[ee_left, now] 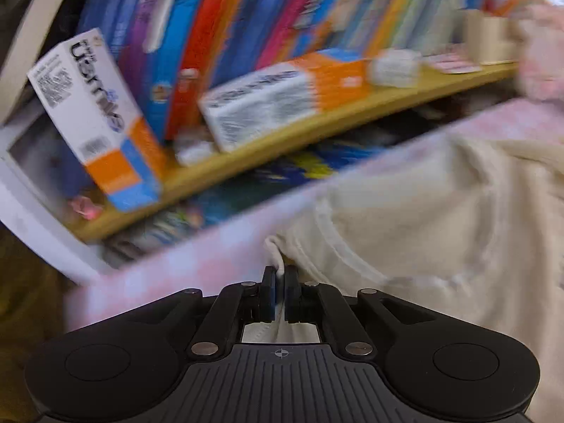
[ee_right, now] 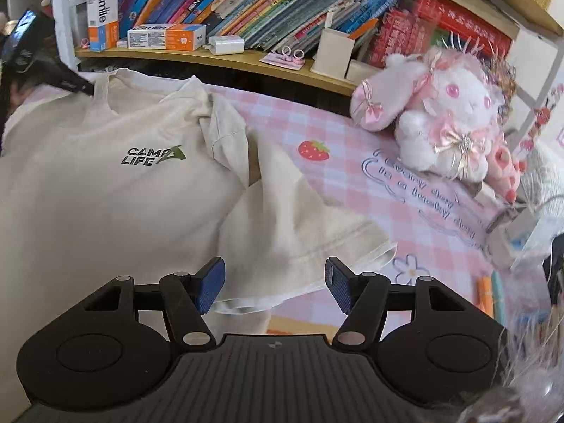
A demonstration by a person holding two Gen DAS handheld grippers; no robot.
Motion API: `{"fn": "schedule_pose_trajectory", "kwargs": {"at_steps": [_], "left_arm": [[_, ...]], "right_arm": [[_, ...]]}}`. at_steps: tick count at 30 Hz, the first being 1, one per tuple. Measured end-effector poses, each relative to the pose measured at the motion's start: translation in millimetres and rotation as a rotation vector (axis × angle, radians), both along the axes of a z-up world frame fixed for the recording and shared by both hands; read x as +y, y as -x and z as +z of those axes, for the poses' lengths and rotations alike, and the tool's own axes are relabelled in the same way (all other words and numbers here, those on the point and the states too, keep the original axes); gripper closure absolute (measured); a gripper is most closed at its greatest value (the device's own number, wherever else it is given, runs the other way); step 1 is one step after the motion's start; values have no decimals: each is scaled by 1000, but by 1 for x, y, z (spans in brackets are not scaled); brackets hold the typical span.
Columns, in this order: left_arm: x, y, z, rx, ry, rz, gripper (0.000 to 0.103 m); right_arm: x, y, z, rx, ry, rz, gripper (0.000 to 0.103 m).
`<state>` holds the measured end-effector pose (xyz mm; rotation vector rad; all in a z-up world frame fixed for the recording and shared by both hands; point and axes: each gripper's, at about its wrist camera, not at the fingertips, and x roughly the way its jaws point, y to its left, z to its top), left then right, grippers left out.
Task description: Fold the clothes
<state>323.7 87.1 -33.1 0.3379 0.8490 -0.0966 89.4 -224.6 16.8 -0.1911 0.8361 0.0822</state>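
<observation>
Pink-checked cloth [ee_right: 352, 190] is spread over the bench, and a cream T-shirt [ee_right: 105, 194] is laid across it below the bookshelf [ee_right: 225, 58]. The shirt's edge is pinched in the left claw [ee_left: 280, 283]. The right claw [ee_right: 275, 283] is held apart above a sleeve, empty.

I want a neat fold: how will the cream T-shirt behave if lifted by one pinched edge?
The cream T-shirt already lies wrinkled, with its sleeve folded over, so it is probably floppy. Pinched by the left gripper, its edge bunches; lifted there it would likely sag and drag across the pink checked cloth.
</observation>
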Motion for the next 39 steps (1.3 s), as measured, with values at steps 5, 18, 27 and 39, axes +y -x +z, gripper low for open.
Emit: {"fn": "schedule_pose_trajectory", "kwargs": {"at_steps": [5,18,27,39], "left_arm": [[-7,-21,-1,-15,-37,23,100],[7,134,38,-54,170,-85,67],[20,283,18,202,318,-118,44],[40,299,-3,331,568,113,44]], "right_arm": [[9,0,-4,-1,-32,-63,42],[20,87,-9,38,0,-194,42],[24,169,-27,88,-74,-403,43],[27,201,-33,33,-158,-552,60]]}}
